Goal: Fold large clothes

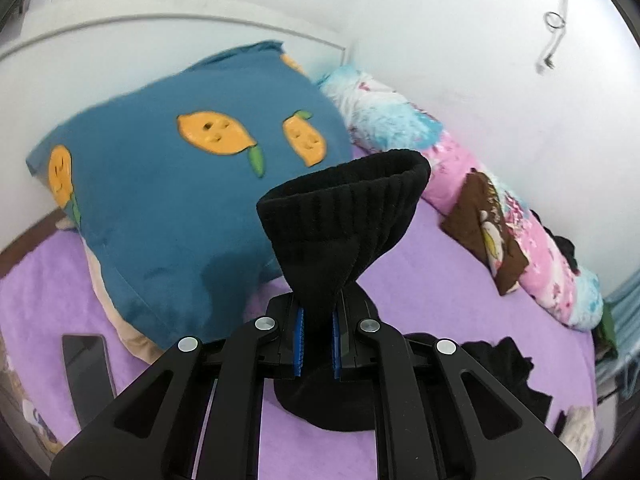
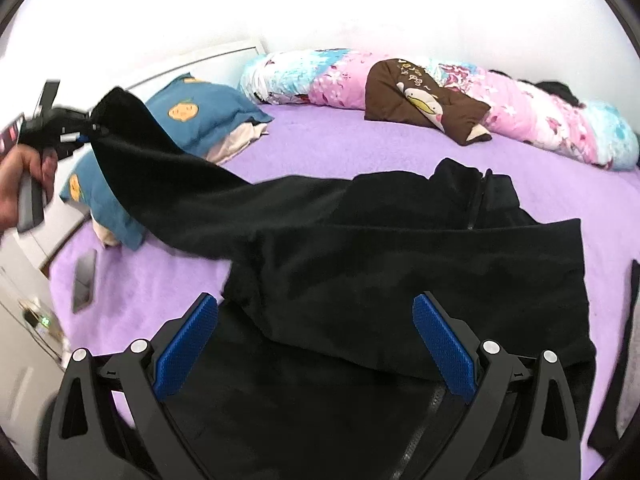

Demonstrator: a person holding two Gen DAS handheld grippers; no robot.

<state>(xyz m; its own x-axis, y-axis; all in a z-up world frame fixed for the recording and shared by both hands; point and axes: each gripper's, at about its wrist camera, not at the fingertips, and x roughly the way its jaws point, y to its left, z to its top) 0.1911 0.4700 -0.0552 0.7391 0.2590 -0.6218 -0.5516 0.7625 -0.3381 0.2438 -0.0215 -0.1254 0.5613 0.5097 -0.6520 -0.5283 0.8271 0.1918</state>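
The left gripper (image 1: pixel 318 336) is clamped on the ribbed cuff (image 1: pixel 344 200) of a black zip jacket (image 2: pixel 400 264), lifting the sleeve (image 2: pixel 192 188) clear of the purple bedspread (image 2: pixel 320 148), likely so it can swing across the body for a fold. The jacket lies spread at the bed's near edge. The right gripper (image 2: pixel 316 344) hovers over its hem, jaws wide apart and holding nothing, probably ready to pin the cloth down
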